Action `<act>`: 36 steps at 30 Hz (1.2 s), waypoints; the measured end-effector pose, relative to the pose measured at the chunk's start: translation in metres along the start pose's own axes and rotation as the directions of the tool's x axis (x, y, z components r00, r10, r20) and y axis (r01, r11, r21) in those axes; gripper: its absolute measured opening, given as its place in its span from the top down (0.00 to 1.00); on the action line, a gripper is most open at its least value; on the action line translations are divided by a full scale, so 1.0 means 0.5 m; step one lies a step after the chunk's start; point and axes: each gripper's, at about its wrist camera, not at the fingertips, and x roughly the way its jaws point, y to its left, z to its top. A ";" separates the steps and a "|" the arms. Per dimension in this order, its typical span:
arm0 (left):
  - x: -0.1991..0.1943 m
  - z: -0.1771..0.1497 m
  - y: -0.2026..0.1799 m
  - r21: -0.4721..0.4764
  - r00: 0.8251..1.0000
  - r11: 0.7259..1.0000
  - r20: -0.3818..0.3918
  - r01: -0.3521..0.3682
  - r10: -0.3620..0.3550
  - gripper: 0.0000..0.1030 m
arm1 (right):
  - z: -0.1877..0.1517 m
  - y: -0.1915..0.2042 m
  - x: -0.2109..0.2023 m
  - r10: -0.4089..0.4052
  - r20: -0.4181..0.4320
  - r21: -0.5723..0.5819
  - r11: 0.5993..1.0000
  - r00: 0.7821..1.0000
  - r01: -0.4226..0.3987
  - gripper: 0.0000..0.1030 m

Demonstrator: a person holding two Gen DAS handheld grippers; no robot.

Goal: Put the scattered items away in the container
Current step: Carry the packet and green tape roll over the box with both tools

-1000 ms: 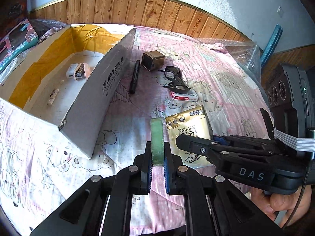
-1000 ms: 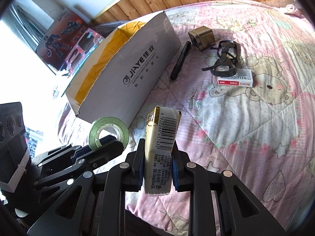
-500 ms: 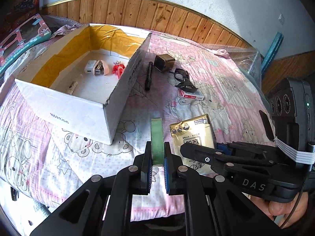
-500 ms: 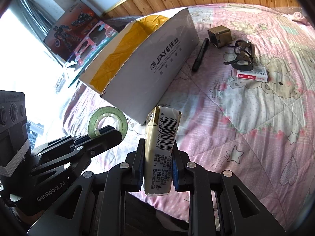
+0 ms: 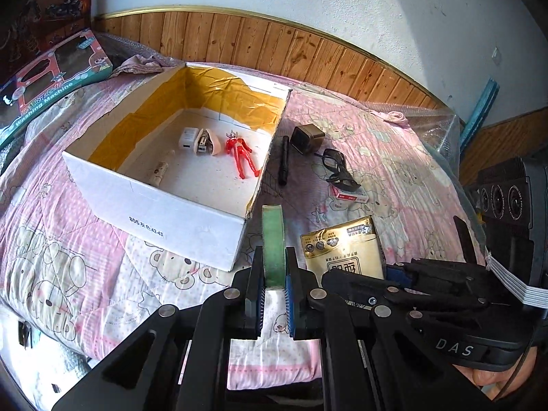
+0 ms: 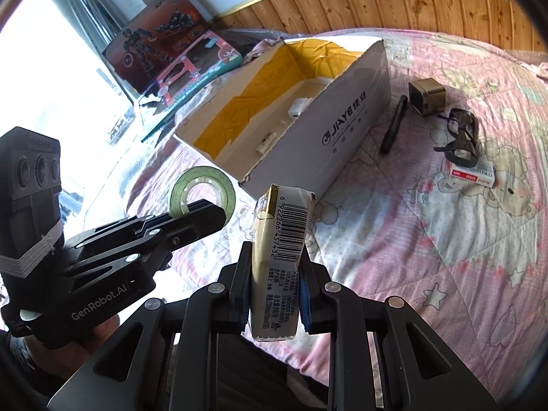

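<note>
Green tape roll [image 5: 273, 243], stiff and light, stands on edge, squeezed flat-side to flat-side in the left gripper [image 5: 274, 286], just short of the box [image 5: 154, 209]. The right gripper [image 6: 274, 286] squeezes a soft gold tissue pack [image 6: 281, 260] by its wide faces, long side pointing up, also short of the box. Beside the box lie a pen [image 5: 284, 165], pointing away, then glasses [image 5: 337, 167].

A toy box [image 5: 51, 82] (labelled "Washing Machine") leans beside the pink quilt [image 5: 394, 157].
</note>
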 end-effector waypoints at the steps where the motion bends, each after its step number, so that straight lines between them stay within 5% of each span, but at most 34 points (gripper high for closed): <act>1: -0.003 0.005 0.002 0.003 1.000 1.000 0.002 -0.003 0.003 0.90 | 0.007 0.006 -0.001 0.004 0.002 -0.009 1.000 1.000 -0.004 0.77; 36: -0.054 0.174 0.090 0.001 0.995 0.997 0.060 -0.080 0.080 0.90 | 0.238 0.085 -0.008 0.032 0.015 -0.229 0.973 0.999 -0.028 0.77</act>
